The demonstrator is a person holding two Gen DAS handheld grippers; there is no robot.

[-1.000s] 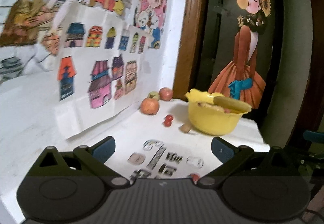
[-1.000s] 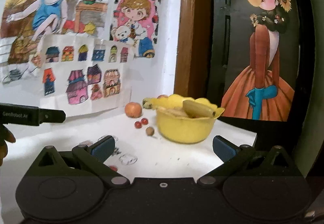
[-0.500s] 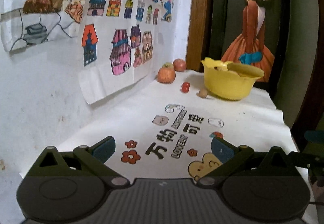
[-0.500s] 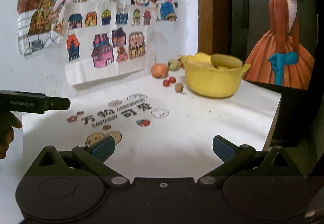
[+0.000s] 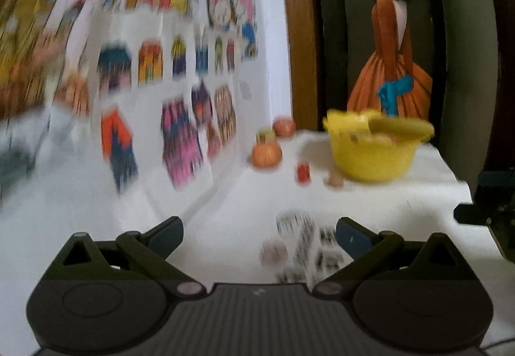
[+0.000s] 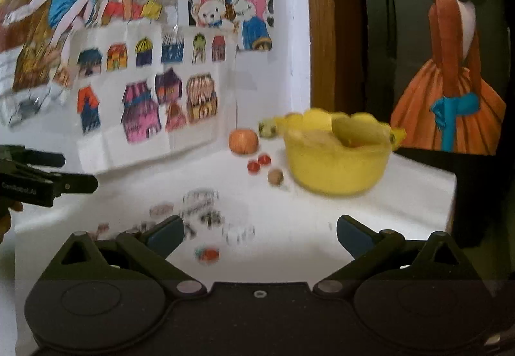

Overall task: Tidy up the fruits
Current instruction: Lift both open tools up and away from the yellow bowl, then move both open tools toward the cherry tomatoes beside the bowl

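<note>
Orange, firm and smooth, the apple sits beside your yellow bowl; grip its widest middle. Both hand-held grippers gape wide, empty.

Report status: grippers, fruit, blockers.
Left gripper open, empty. Right gripper open, empty. Loose fruit beside yellow bowl: orange apple, two small red fruits. Approach path unobstructed.

Left view motion-blurred; yellow bowl contents unclear, green fruit partly hidden behind its rim.
</note>
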